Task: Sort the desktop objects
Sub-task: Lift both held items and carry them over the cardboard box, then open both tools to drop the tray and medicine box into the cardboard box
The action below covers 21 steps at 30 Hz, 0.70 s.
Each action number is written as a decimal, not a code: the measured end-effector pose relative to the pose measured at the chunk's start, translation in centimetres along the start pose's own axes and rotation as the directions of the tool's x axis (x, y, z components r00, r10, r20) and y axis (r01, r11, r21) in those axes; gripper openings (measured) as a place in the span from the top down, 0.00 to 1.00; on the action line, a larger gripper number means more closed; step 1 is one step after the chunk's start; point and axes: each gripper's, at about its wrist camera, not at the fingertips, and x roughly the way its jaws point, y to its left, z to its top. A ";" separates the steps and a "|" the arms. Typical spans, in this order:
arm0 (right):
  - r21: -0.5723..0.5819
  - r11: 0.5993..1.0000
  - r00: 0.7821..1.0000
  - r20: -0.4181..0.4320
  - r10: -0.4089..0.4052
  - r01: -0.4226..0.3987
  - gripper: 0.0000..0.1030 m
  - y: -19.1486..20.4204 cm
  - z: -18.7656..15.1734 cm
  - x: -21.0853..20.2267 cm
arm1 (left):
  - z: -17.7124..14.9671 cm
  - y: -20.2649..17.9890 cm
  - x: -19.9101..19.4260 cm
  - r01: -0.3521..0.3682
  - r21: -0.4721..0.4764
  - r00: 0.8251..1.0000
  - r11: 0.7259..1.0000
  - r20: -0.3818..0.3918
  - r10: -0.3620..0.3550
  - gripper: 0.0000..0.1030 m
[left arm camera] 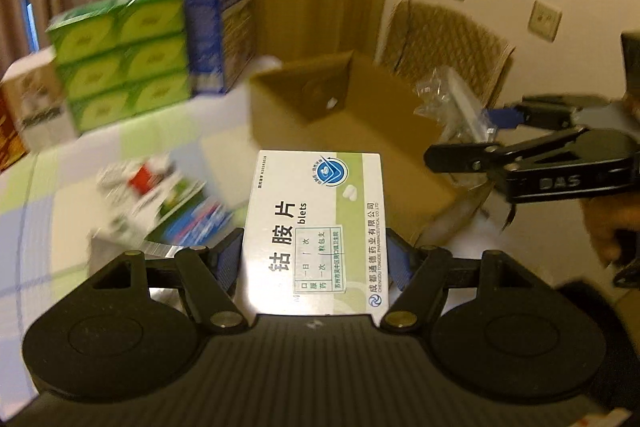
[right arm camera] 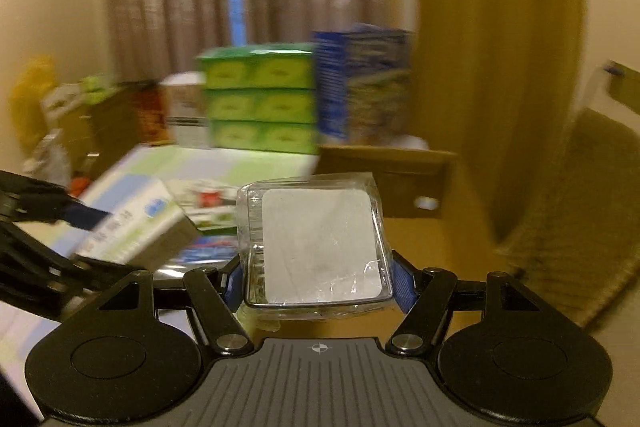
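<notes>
Left wrist: left gripper [left arm camera: 316, 263] pinches medicine box [left arm camera: 316, 227]; right gripper [right arm camera: 318, 277] clamps wrapped clear case [right arm camera: 316, 247]. Both aloft near cardboard box [left arm camera: 360, 115], probably awaiting deposit.

My left hand-held gripper [left arm camera: 314, 261] hides the bottom end of the white pill box [left arm camera: 316, 227]. The packets on the table [left arm camera: 156, 203] at the middle left are too blurry to read. The green boxes [right arm camera: 260, 103] are smeared too. My right hand-held gripper [left arm camera: 460, 137] is cut off by the right edge.
</notes>
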 end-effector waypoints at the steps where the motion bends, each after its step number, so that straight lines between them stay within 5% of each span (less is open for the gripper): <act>1: 0.010 1.000 1.000 -0.008 -0.017 0.017 0.36 -1.0 0.1 0.1 | 1.1 -0.9 0.6 0.008 0.005 1.000 1.000 0.007 -0.008 0.35; 9: 0.038 0.998 0.997 -0.052 -0.055 0.058 0.36 -6.2 -1.0 1.7 | 6.1 -5.1 6.8 0.058 0.013 0.998 0.998 0.019 -0.058 0.34; 21: 0.061 0.998 0.997 -0.075 -0.030 0.034 0.36 -7.2 -1.4 3.9 | 7.0 -6.3 11.7 0.090 -0.043 0.996 0.995 0.016 -0.089 0.33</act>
